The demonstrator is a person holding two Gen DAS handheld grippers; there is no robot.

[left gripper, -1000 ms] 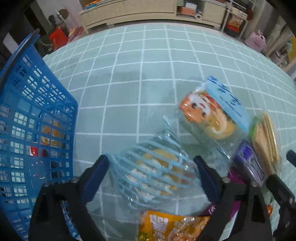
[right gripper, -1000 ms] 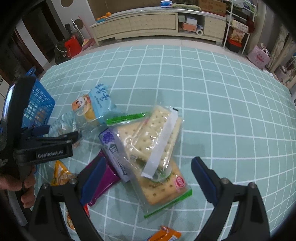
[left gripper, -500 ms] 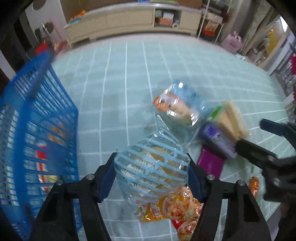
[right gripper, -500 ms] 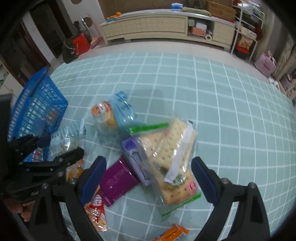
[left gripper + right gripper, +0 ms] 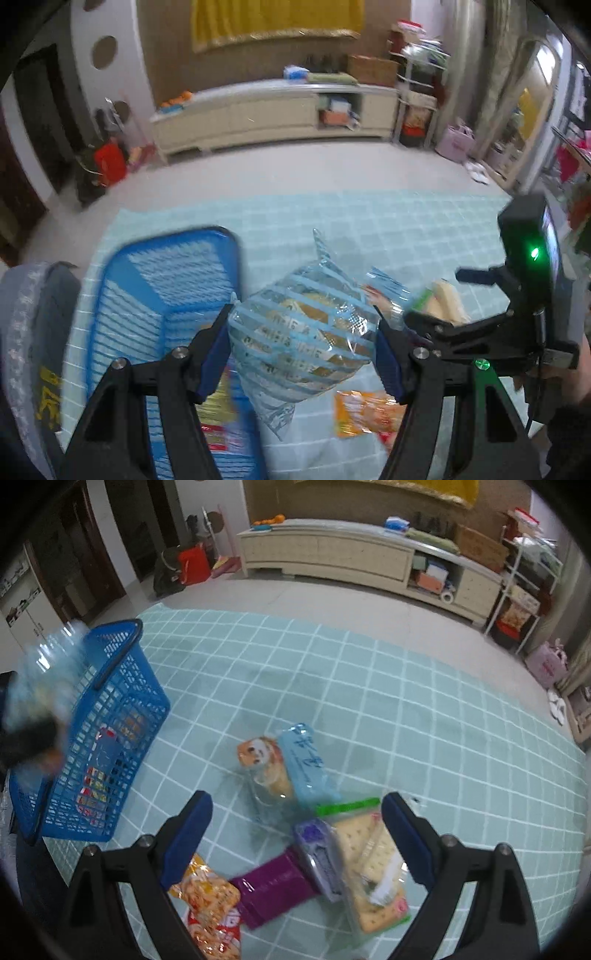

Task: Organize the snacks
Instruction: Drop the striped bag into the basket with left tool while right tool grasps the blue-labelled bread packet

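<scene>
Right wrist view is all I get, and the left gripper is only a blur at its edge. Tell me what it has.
Observer: The left gripper is shut on a clear blue-striped packet; its jaws have just been closing on it.
Operator: Give me its place against the basket.
Observer: The blue-striped packet hangs clear of the mat, right beside the basket at its right rim, not inside.
Operator: Report what's already in there.
Observer: Looking down into it, a yellow packet lies on its floor, blurred.
</scene>
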